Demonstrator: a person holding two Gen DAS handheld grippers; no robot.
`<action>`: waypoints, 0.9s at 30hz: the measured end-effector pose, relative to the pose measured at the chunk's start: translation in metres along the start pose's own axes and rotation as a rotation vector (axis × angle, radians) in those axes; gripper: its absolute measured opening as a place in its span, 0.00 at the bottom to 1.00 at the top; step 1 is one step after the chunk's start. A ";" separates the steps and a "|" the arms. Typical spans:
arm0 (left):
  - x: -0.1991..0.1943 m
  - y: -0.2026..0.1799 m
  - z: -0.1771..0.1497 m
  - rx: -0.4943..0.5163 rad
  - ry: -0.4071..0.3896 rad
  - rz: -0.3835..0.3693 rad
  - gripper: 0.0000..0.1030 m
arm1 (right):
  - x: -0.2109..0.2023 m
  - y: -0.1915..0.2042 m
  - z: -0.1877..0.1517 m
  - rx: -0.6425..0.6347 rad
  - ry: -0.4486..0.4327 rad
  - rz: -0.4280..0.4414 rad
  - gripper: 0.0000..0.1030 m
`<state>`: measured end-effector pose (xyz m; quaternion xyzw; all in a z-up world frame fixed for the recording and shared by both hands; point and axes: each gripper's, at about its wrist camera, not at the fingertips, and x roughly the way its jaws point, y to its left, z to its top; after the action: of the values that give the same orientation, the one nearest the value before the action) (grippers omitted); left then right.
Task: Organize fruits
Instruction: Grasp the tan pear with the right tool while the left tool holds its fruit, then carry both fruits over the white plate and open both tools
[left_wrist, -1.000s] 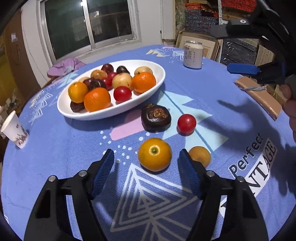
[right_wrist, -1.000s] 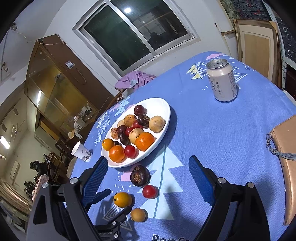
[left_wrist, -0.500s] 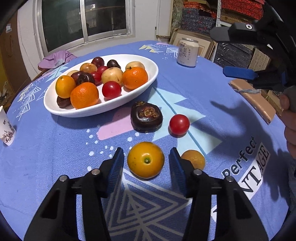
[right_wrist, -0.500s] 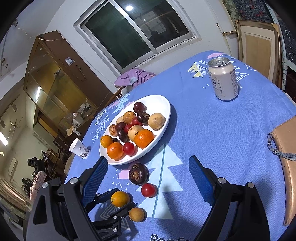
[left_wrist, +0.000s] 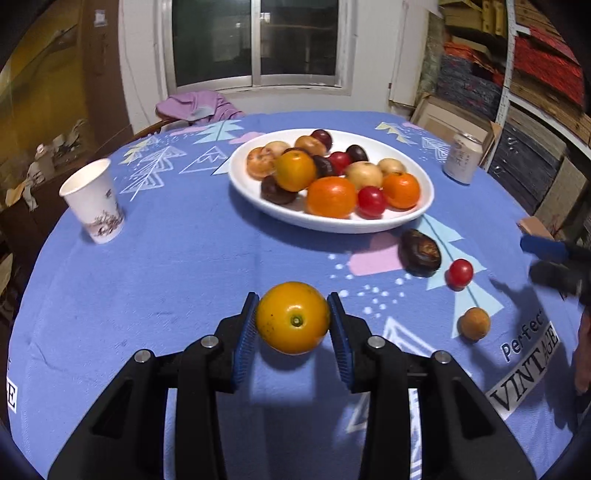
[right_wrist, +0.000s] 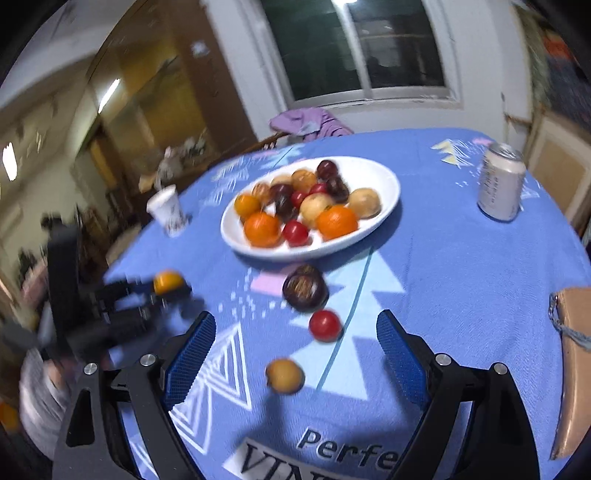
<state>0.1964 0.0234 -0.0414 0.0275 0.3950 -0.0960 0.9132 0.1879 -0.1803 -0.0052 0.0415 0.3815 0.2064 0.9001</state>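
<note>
The left gripper (left_wrist: 291, 334) has two blue ribbed pads, both pressed against the sides of a smooth, round yellow-orange fruit (left_wrist: 292, 317); its dark shadow on the cloth shows the fruit held clear of the table, on the near side of the white oval plate (left_wrist: 424, 184). One second ago this fruit sat on the cloth between widely spread pads; half a second ago the pads had narrowed around it; now they clamp it and it is lifted. The right gripper (right_wrist: 295, 354), with the same blue ribbed pads, stands spread wide with nothing between them, above the cloth near the plate's front edge. The plate is glossy and shallow, and holds a mixed heap of round fruits: orange, yellow, red, tan and dark purple; an exact count is uncertain because some overlap. Three loose fruits lie on the cloth in front of the plate: one wrinkled dark brown fruit (left_wrist: 421, 252) nearest the rim, one glossy red fruit (left_wrist: 459, 273) just beyond it, and one matte tan fruit (left_wrist: 474, 323) farthest from the plate. The blue tablecloth (left_wrist: 166, 280) is a woven fabric printed with triangles. One paper cup (left_wrist: 94, 201) stands left of the plate and one metal can (left_wrist: 461, 158) right of it. The right wrist view is motion-blurred.
</note>
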 end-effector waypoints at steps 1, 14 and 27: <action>0.002 0.002 -0.001 -0.007 0.010 -0.005 0.36 | 0.002 0.007 -0.006 -0.042 0.010 -0.008 0.86; 0.004 -0.021 -0.011 0.055 0.037 -0.055 0.36 | 0.036 0.038 -0.037 -0.199 0.130 -0.080 0.51; 0.021 -0.024 -0.016 0.066 0.092 -0.043 0.36 | 0.037 0.030 -0.035 -0.154 0.141 -0.060 0.27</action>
<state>0.1944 -0.0012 -0.0676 0.0538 0.4337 -0.1271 0.8904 0.1764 -0.1409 -0.0480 -0.0540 0.4281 0.2104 0.8773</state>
